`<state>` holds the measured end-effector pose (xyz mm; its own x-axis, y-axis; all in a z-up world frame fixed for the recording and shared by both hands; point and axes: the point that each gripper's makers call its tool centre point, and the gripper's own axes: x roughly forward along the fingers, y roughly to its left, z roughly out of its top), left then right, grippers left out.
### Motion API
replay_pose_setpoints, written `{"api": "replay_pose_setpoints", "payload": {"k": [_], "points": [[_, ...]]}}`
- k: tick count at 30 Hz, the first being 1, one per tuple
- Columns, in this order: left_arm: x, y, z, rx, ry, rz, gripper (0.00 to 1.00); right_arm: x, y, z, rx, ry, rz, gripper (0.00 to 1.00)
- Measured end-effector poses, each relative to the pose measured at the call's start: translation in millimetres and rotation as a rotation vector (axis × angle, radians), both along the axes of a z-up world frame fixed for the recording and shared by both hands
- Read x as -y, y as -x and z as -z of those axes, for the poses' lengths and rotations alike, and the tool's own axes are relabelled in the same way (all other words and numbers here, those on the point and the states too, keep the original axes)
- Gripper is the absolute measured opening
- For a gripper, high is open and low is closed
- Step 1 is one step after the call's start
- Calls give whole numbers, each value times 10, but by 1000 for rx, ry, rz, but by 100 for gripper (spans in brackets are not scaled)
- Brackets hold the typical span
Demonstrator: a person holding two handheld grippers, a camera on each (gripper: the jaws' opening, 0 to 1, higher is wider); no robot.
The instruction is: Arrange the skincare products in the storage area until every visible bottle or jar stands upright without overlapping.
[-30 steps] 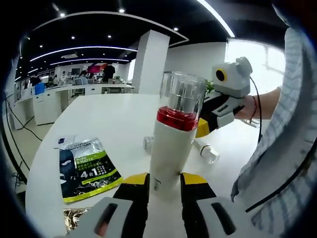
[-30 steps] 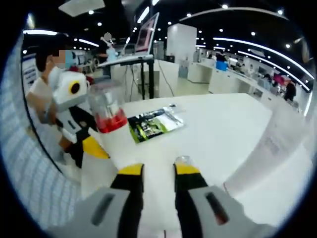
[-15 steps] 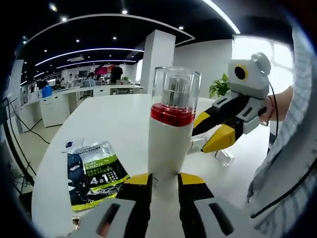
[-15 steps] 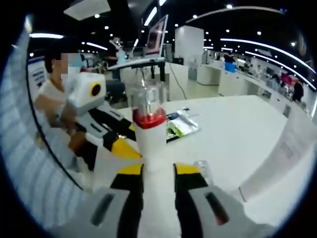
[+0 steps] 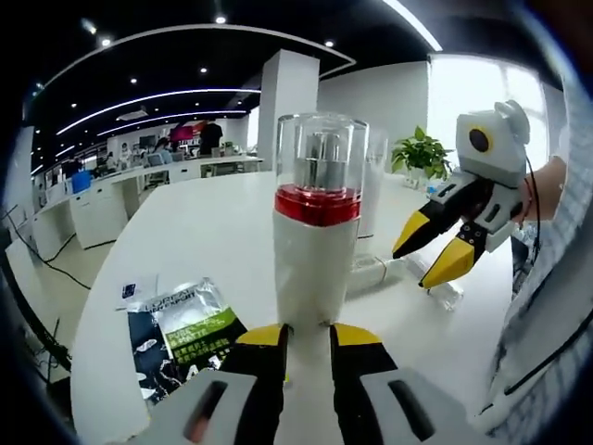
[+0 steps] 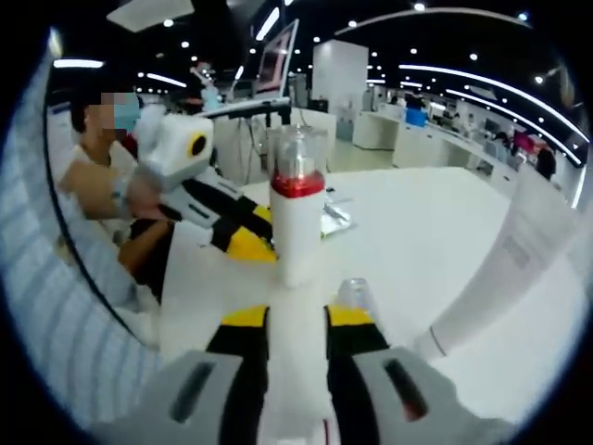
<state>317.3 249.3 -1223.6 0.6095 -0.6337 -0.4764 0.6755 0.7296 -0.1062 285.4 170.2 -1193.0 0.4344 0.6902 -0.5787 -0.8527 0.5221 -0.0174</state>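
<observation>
White table [image 5: 213,232], upright red-banded bottle [image 5: 315,232] between left tool [image 5: 308,338] jaws — sachet [image 5: 181,334] lettering unreadable

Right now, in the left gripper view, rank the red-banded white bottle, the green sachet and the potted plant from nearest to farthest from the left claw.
1. Red-banded white bottle: standing upright on the table straight ahead of the left claw, its base between the yellow tips.
2. Green sachet: lying flat on the table, to the left.
3. Potted plant: far back on the right, by the window.

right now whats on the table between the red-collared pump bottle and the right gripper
In the left gripper view, a small clear bottle lies on its side between the pump bottle and the right gripper.
</observation>
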Motion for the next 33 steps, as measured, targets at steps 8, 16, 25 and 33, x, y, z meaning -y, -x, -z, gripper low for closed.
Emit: {"api": "replay_pose_setpoints", "payload": {"k": [8, 16, 25, 33], "points": [[72, -291, 5, 6, -26, 46, 19, 169, 5, 31, -8, 1, 51, 22], [164, -489, 31, 17, -47, 98, 19, 315, 19, 42, -6, 15, 79, 22], [361, -642, 38, 15, -33, 178, 20, 447, 23, 53, -12, 25, 106, 22], [535, -685, 37, 22, -24, 210, 20, 516, 15, 72, -15, 26, 129, 21]]}}
